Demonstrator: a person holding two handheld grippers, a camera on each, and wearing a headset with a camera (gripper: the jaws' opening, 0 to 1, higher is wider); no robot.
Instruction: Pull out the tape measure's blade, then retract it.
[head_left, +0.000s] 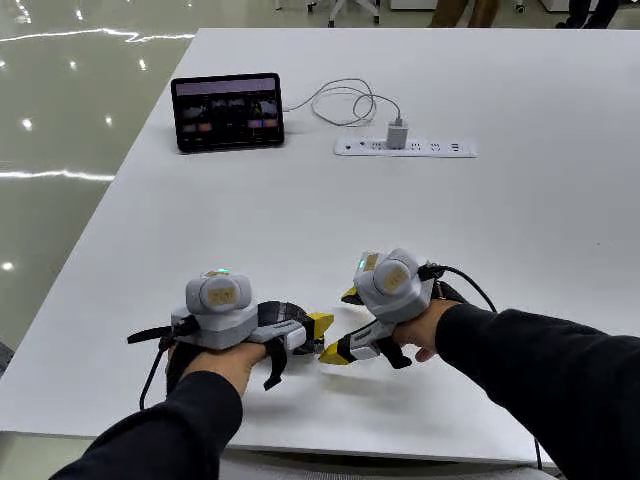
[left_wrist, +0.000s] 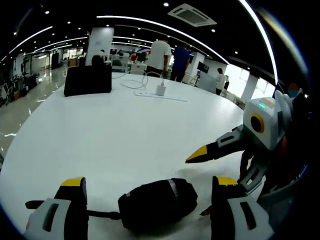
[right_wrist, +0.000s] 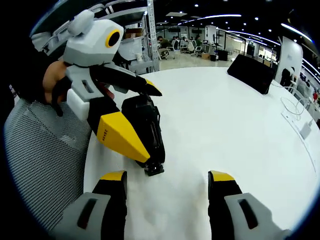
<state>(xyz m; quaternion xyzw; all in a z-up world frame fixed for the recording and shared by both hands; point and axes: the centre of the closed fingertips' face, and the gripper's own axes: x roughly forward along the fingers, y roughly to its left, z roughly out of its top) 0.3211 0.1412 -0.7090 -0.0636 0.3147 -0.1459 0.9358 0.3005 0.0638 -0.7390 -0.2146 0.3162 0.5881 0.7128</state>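
The black tape measure (left_wrist: 157, 202) lies on the white desk (head_left: 500, 200) near its front edge, right in front of the person. The left gripper (left_wrist: 149, 181) is down at desk level with its yellow-tipped jaws spread, one on each side of the tape measure. In the left gripper view I can see a sliver of desk between the case and each jaw, so it looks straddled rather than squeezed. A thin black strap (left_wrist: 100, 215) trails from the case past one jaw.

The right gripper (right_wrist: 167, 175) faces the left one from just beside it, tilted down toward the desk. Its jaws are spread too, with bare desk between them, and the near end of the tape measure sits just ahead of the tips.

Well apart, at the far side of the desk, a dark tablet (head_left: 228, 110) stands propped up. Beside it is a white power strip (head_left: 405, 147) with a charger (head_left: 397, 133) plugged in and a looped white cable (head_left: 340, 100).
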